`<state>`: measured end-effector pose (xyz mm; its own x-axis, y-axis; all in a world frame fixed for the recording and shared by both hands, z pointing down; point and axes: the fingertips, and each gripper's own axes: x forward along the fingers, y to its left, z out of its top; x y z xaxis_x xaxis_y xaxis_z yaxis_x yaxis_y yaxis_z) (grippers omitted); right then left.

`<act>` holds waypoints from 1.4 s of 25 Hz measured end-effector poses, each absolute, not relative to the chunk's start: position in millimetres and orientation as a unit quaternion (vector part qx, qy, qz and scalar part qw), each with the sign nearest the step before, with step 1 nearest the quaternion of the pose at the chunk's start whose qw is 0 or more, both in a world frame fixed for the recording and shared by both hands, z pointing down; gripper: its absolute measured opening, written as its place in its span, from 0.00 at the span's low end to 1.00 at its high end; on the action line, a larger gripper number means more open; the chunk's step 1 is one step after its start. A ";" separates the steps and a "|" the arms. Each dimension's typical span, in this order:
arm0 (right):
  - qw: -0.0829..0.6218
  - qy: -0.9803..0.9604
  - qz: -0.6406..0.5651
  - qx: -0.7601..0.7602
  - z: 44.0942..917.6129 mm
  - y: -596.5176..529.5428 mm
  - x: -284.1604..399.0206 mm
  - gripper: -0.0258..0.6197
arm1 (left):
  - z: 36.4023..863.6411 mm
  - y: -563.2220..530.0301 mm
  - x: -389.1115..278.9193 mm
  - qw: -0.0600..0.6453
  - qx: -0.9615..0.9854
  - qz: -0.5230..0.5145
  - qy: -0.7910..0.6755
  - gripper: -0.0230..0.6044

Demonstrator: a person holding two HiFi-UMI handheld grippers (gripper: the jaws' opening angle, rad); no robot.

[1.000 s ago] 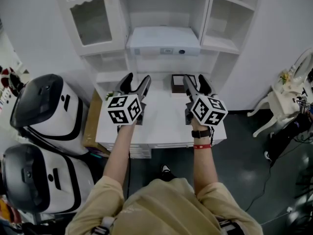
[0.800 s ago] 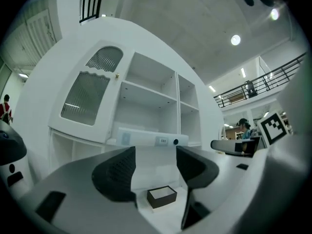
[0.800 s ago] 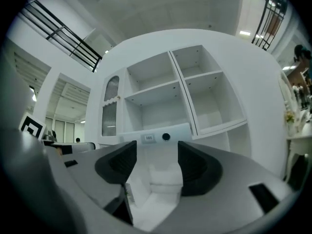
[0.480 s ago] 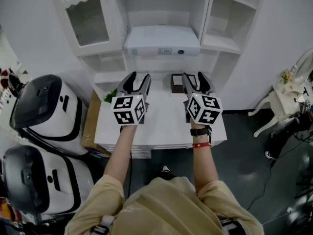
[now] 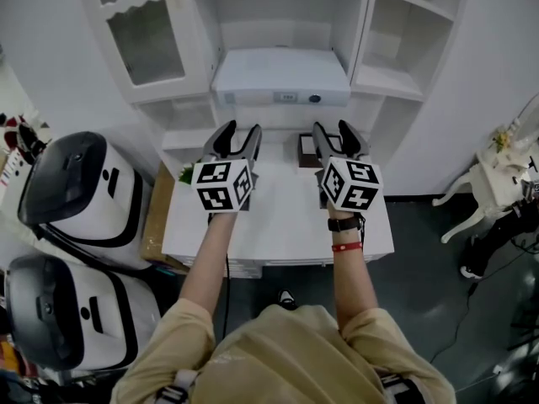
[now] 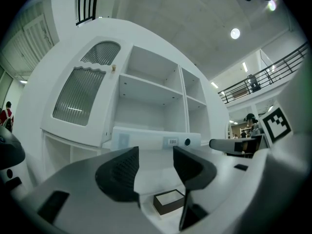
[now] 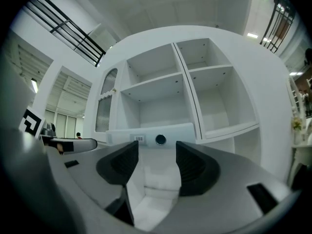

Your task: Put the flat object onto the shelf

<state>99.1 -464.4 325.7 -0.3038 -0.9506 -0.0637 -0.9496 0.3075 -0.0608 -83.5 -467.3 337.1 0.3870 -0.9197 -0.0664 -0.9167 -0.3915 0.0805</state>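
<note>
Ahead of both jaws stands the white shelf unit (image 5: 370,32), its open middle bay facing us. The white counter (image 5: 278,225) lies beneath the jaws. The flat object (image 5: 280,72), a wide white slab, already rests on the shelf in that bay, beyond and above both jaws and well apart from them, so we judge the placing done. Our left gripper (image 5: 238,131) and right gripper (image 5: 333,129) point level, side by side, likely because so wide a slab needs two holds. Both pairs of jaws have just been closing and stand about half apart, with nothing between them. A small dark box (image 5: 305,150) sits on the counter just beyond the right jaws.

No legible text or numbers
</note>
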 end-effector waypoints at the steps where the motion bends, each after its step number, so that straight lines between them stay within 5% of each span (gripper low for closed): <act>1: 0.044 0.808 -0.005 -0.587 325.4 -469.3 99.0 0.44 | 336.9 -472.0 -83.4 0.015 0.832 -0.049 -0.552 0.41; 35: 0.046 0.820 0.012 -0.570 318.9 -572.4 107.6 0.42 | 338.6 -579.5 -67.8 0.029 0.822 -0.066 -0.565 0.41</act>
<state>107.6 -572.4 318.9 -0.3449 -0.9344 -0.0893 -0.9367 0.3488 -0.0319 -67.8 -579.5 338.6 0.3519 -0.9331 -0.0743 -0.9254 -0.3587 0.1225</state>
